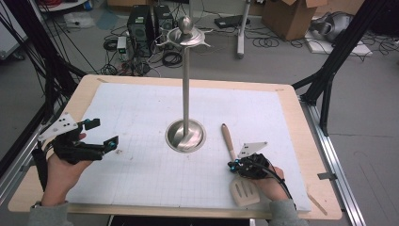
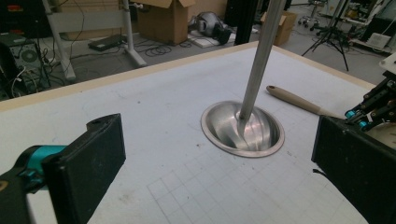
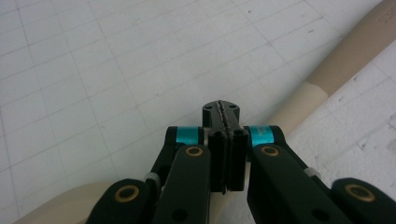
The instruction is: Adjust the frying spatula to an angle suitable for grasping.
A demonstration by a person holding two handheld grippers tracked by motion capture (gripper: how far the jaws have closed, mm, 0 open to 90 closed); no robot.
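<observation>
Spatula [image 1: 237, 174] neck under right gripper [image 1: 236, 165]

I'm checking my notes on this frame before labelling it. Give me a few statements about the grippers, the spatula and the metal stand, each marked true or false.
1. The right gripper has its jaws pressed together with nothing between them. True.
2. The left gripper is shut. False: its jaws stand wide apart over the mat, with nothing between them.
3. The spatula hangs from the top of the metal stand. False: it lies flat on the white grid mat, to the right of the stand's base.
4. The stand's pole rises from a round dished base. True.
5. The spatula's handle points away from the person, its slotted blade nearer them. True.
</observation>
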